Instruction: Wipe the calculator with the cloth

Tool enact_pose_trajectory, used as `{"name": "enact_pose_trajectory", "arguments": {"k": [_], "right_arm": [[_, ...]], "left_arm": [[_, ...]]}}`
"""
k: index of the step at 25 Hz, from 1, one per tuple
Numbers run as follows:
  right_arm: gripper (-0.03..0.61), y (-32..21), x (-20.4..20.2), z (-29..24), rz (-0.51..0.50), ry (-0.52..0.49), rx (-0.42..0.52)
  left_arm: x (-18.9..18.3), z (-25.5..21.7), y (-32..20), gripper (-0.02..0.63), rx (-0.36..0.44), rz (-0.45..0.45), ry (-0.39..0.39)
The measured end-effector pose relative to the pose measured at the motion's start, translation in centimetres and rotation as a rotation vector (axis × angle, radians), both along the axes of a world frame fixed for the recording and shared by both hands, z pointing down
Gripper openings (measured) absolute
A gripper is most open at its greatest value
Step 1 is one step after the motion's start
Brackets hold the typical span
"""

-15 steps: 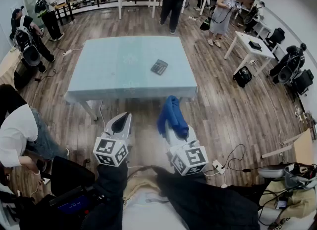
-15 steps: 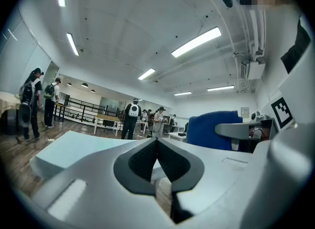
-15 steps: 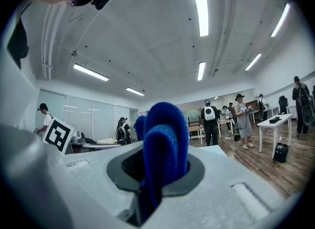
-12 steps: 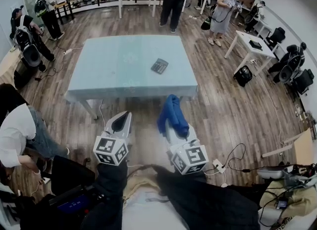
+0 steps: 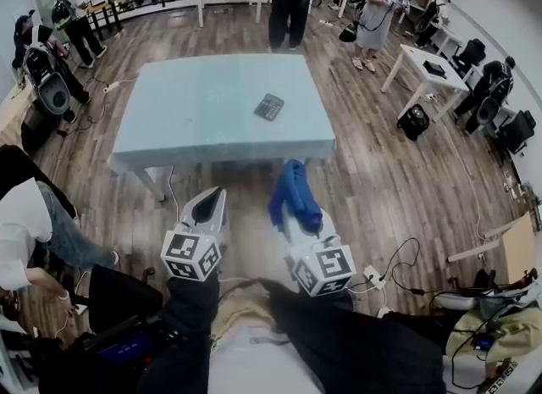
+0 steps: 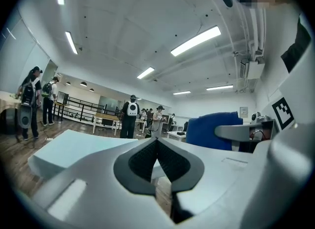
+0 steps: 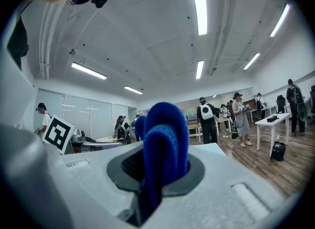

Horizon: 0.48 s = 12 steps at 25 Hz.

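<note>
— Head view: where's the calculator [image 5: 269, 107]?
— Dark, lying flat on the pale table [image 5: 186, 104], well beyond both tools.
— And those?
— The right gripper [image 5: 293, 214] clamps the folded blue cloth [image 5: 295, 191]; the left gripper [image 5: 212, 202] has its jaws together, empty. Nothing has shifted since earlier.

Bright, even light pouring from ceiling strips [image 7: 198, 1], shadows soft; strong fisheye bending at the edges (black vignette in gripper views), close foreground blurred.
</note>
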State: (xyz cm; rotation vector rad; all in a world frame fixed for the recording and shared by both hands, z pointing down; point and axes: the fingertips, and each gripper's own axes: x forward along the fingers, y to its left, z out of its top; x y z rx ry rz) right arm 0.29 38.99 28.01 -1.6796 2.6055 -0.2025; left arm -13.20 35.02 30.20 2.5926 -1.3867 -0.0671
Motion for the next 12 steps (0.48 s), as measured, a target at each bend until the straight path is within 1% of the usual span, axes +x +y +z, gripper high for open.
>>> {"name": "enact_pose_trajectory", "arguments": {"k": [8, 12], "right_arm": [[0.052, 0.3, 0.5, 0.3, 0.007, -0.011, -0.014], [0.052, 1.0, 1.4, 0.9, 0.005, -0.012, -0.029]], "left_arm": [[0.1, 0.6, 0.2, -0.003, -0.026, 0.000, -0.003], [1.1, 1.3, 1.0, -0.003, -0.046, 0.000, -0.004]]}}
